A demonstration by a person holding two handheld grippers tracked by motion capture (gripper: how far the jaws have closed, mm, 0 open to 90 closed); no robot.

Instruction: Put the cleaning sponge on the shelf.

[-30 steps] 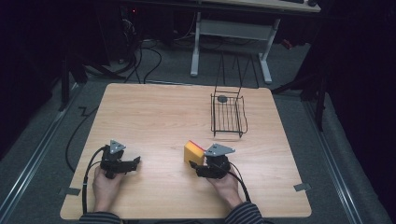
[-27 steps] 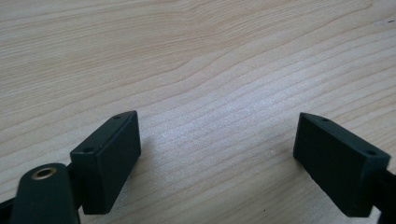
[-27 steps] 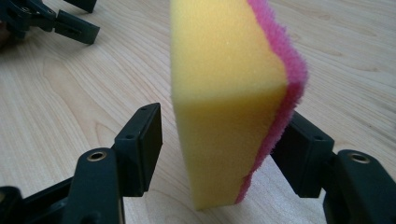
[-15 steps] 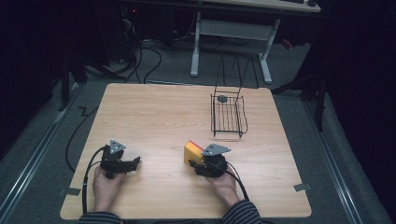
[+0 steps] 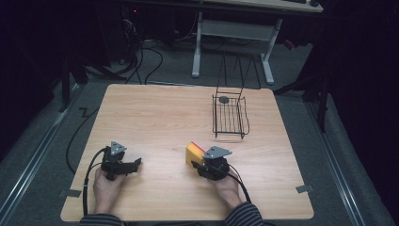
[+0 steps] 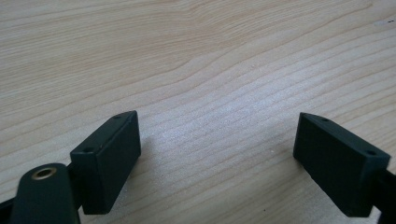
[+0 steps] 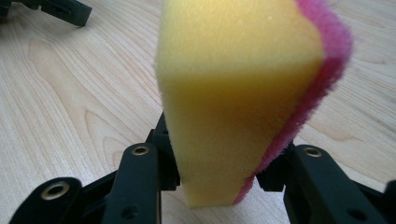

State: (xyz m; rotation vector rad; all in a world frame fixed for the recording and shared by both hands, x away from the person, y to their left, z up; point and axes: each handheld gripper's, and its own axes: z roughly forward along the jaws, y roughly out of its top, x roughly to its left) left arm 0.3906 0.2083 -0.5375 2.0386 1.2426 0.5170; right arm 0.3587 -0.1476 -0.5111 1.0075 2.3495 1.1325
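- A person sits at the near edge of a wooden table, with a gripper in each hand and striped sleeves showing at the bottom of the high view.
- The right gripper is clamped on a sponge, which has a yellow body and a pink scouring layer on one face.
- In the right gripper view the sponge stands between the two black jaws; one presses the yellow side and the other the pink side, and the sponge rises well above them.
- From above, the sponge sticks out of the front of the right gripper, toward the table's middle, near the front edge and a little right of centre.
- Whether the sponge's lower end touches the tabletop cannot be told.
- The right hand grips the tool from behind, and its cable loops back toward the sleeve.
- The left gripper is low over the table's front left part, well apart from the sponge.
- In the left gripper view its jaws are spread wide, with bare wood grain between them and nothing held.
- The left hand holds that tool from behind.
- A black wire basket stands on the far right part of the table, well apart from both grippers.
- A small dark round thing lies at the basket's far end; what it is cannot be told.
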